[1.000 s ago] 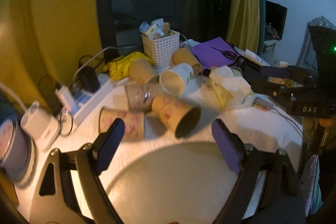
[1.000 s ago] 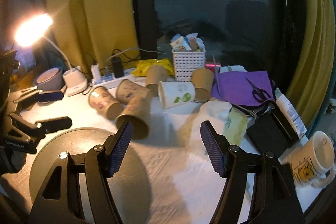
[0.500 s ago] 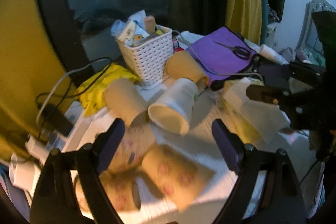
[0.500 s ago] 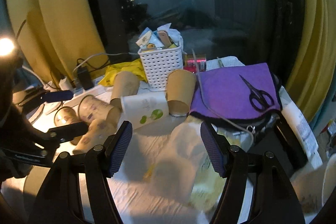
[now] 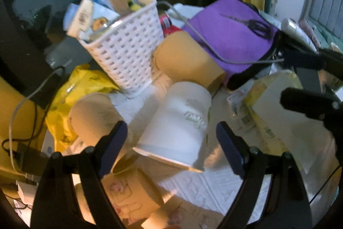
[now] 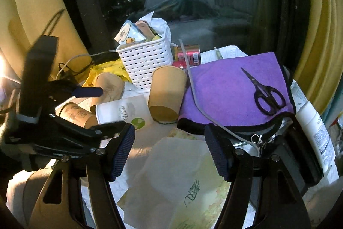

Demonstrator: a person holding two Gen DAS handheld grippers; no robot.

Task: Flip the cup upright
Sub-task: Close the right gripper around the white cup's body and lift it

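Note:
A white paper cup (image 5: 178,123) lies on its side with its mouth toward me; it also shows in the right wrist view (image 6: 124,112). My left gripper (image 5: 171,145) is open with its fingers on either side of that cup, not touching it. A plain brown cup (image 5: 186,59) lies on its side behind it (image 6: 166,92). Another brown cup (image 5: 94,115) lies to the left (image 6: 109,87). Patterned brown cups (image 5: 126,192) lie nearest me (image 6: 77,115). My right gripper (image 6: 169,149) is open and empty over a paper packet (image 6: 180,181).
A white basket (image 5: 124,53) full of packets stands behind the cups. A purple cloth (image 6: 231,87) with black scissors (image 6: 265,93) lies at the right. A yellow bag (image 5: 75,91), cables and a charger lie at the left. A white bottle (image 6: 317,130) lies at the far right.
Both grippers have moved forward toward the cups and basket. The white cup now sits between my left gripper's open fingers. Both stay open.

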